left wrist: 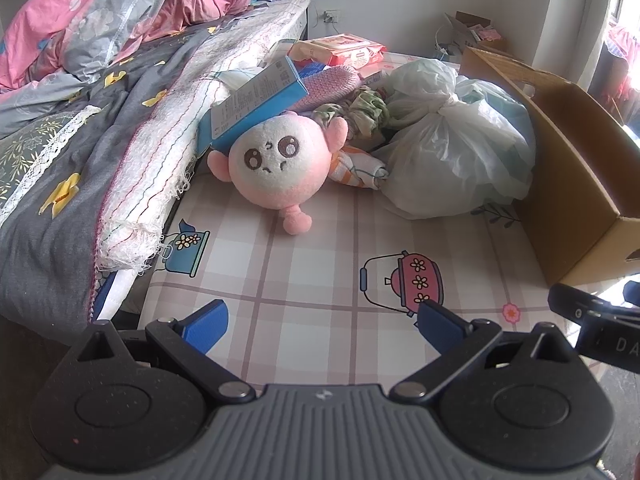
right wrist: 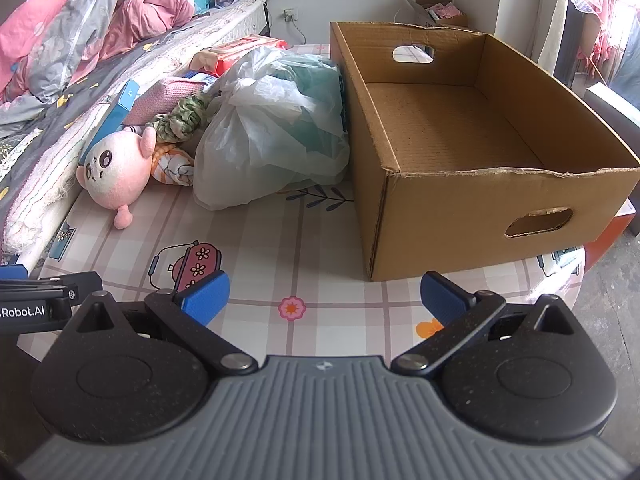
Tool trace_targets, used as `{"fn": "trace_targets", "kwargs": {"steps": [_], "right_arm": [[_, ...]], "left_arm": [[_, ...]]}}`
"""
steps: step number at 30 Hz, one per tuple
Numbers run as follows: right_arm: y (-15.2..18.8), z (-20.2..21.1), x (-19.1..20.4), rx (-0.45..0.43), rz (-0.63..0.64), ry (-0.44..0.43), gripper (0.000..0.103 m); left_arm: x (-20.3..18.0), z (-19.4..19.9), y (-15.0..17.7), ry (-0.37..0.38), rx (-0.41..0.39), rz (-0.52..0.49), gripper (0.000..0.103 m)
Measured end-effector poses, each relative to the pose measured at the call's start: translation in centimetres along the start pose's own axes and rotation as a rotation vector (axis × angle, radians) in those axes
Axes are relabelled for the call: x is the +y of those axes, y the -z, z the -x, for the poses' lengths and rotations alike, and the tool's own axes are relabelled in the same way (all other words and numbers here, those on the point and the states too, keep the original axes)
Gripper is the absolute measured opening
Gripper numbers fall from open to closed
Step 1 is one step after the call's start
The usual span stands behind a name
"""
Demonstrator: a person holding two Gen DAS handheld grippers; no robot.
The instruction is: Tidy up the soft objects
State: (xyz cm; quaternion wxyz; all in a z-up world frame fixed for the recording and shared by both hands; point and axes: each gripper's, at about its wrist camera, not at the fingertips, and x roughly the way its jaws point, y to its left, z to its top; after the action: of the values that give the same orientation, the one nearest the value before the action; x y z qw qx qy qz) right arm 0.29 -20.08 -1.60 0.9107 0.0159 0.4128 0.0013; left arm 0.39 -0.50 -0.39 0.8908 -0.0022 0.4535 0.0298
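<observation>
Left gripper (left wrist: pixel 322 322): blue-padded jaws spread wide and empty above the near part of the checked, teapot-printed bench (left wrist: pixel 320 264).
Right gripper (right wrist: pixel 325 300): jaws equally wide apart, gripping nothing, over the bench's near edge.
Plush: a round pink-and-white plush toy with an embroidered face (left wrist: pixel 278 162) lies on the bench, far of the left jaws and just left of their centre line, well apart from both pads; from the right gripper it sits at far left (right wrist: pixel 114 170).
Neighbours: a blue cardboard carton (left wrist: pixel 256 106) leans on the plush's top; an orange-and-white folded cloth (left wrist: pixel 356 168) touches its right side; a knotted white plastic bag (left wrist: pixel 452 148) sits further right.
Box: an open brown corrugated cardboard box (right wrist: pixel 472 208) stands right of the bag.
Left view only: the plush's face head-on; the box shows only one wall.
Right view only: the box's bare interior and both cut-out handles.
Bed: grey flowered bedding (left wrist: pixel 60 160) runs along the left.
</observation>
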Motion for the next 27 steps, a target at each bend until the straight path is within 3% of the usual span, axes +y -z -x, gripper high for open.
{"fn": "trace_targets", "kwargs": {"steps": [27], "right_arm": [[-0.13, -0.12, -0.19, 0.009, -0.01, -0.01, 0.102]], "left_arm": [[-0.25, 0.25, -0.19, 0.004, -0.002, 0.003, 0.101]]}}
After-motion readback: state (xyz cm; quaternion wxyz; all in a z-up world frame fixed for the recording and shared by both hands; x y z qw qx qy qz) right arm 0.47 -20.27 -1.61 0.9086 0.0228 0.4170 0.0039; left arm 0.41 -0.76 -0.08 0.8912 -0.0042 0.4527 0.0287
